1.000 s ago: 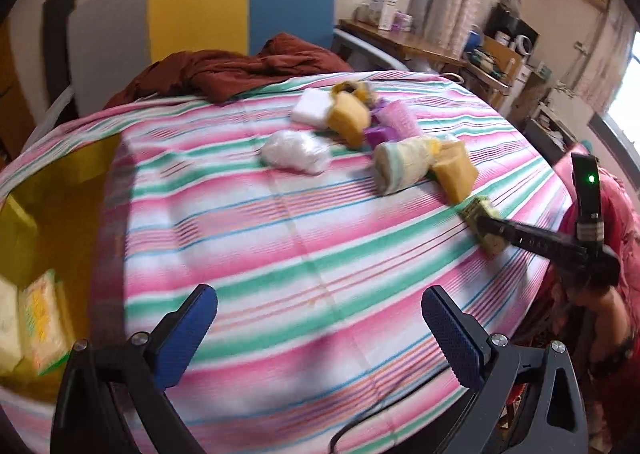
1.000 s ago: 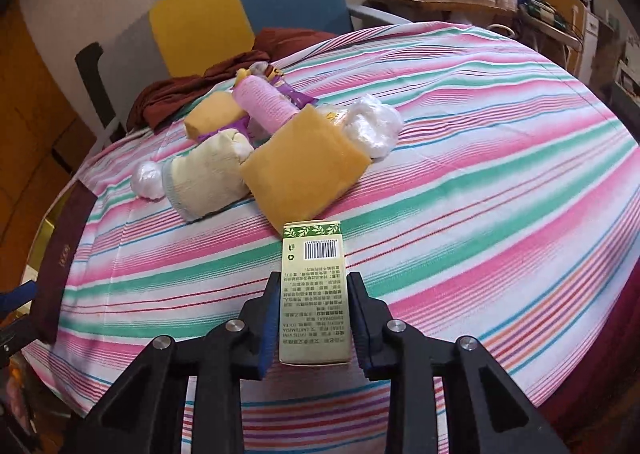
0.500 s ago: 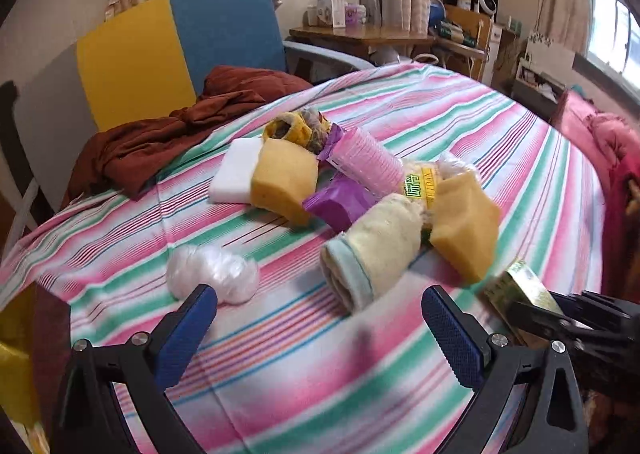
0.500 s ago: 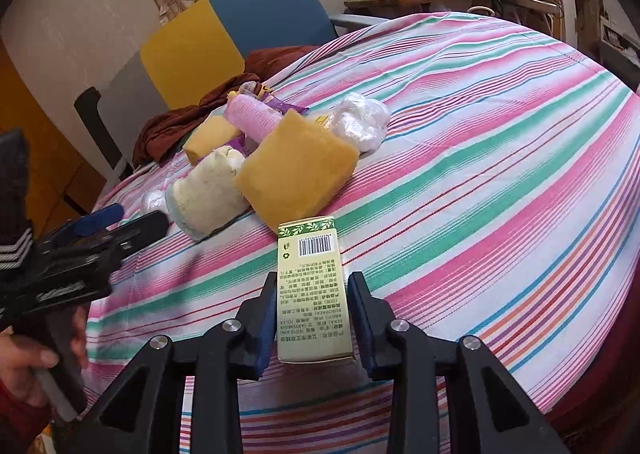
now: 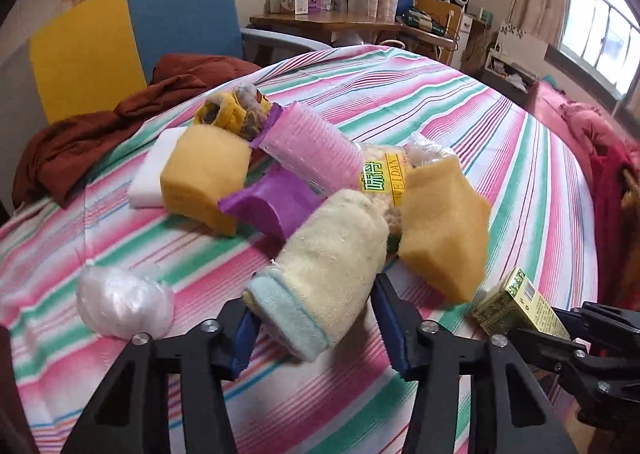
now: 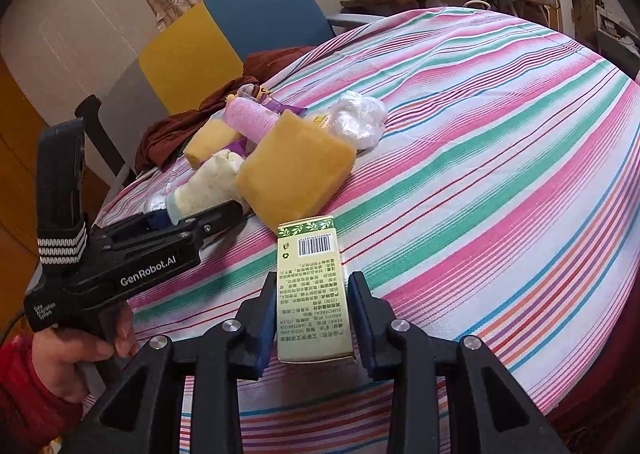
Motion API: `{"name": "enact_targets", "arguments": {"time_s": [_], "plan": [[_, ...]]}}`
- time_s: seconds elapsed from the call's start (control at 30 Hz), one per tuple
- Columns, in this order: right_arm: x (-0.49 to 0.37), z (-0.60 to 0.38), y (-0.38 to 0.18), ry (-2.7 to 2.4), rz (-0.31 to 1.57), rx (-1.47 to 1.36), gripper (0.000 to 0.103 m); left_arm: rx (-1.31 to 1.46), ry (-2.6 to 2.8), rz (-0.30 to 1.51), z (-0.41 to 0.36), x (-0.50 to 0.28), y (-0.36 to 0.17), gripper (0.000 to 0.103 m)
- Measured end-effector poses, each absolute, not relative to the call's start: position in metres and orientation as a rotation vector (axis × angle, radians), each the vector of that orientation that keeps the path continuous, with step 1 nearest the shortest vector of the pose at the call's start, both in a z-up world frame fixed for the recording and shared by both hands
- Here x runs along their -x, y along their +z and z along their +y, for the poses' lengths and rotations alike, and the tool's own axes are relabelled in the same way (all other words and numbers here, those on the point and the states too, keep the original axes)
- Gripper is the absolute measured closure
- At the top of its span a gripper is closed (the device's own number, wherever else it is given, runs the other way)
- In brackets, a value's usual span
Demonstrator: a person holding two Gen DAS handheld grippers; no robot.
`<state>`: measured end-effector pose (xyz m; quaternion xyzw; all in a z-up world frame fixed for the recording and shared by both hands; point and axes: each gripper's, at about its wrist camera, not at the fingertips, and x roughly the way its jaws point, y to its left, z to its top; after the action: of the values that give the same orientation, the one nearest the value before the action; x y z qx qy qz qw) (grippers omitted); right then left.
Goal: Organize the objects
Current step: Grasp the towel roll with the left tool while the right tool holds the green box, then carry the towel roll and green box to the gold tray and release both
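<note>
A pile of household items lies on the striped tablecloth (image 5: 460, 102). My left gripper (image 5: 316, 326) is closing on a rolled cream towel with a blue hem (image 5: 332, 254), and its blue pads sit against both sides of the roll. The right wrist view shows the same towel (image 6: 208, 182) in the left gripper (image 6: 192, 218). My right gripper (image 6: 314, 306) is shut on a green printed box (image 6: 312, 274), held just above the cloth. That box (image 5: 516, 302) also shows at the lower right of the left wrist view.
Behind the towel lie a yellow sponge (image 5: 444, 230), a second sponge (image 5: 204, 178), a pink roll (image 5: 312, 146), a purple packet (image 5: 276, 202) and a white block (image 5: 152, 170). A white plastic ball (image 5: 120, 302) sits left. Brown cloth (image 5: 100, 126) and a chair (image 5: 120, 26) stand behind.
My left gripper has swung in from the bare left side of the table to the pile, and its wide-open jaws have closed around the rolled towel. The right gripper keeps the green box almost still.
</note>
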<state>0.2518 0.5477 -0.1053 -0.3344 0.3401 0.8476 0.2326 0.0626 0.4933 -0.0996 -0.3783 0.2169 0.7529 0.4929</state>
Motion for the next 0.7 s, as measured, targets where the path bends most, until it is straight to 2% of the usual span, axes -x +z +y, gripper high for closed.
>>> {"name": "enact_targets", "arguments": {"time_s": [0.7], "plan": [[-0.249, 0.537, -0.102, 2.291, 0.869, 0.957, 0.069, 0.895, 1.884, 0.392, 0.431, -0.074, -0.105, 0.057]]}}
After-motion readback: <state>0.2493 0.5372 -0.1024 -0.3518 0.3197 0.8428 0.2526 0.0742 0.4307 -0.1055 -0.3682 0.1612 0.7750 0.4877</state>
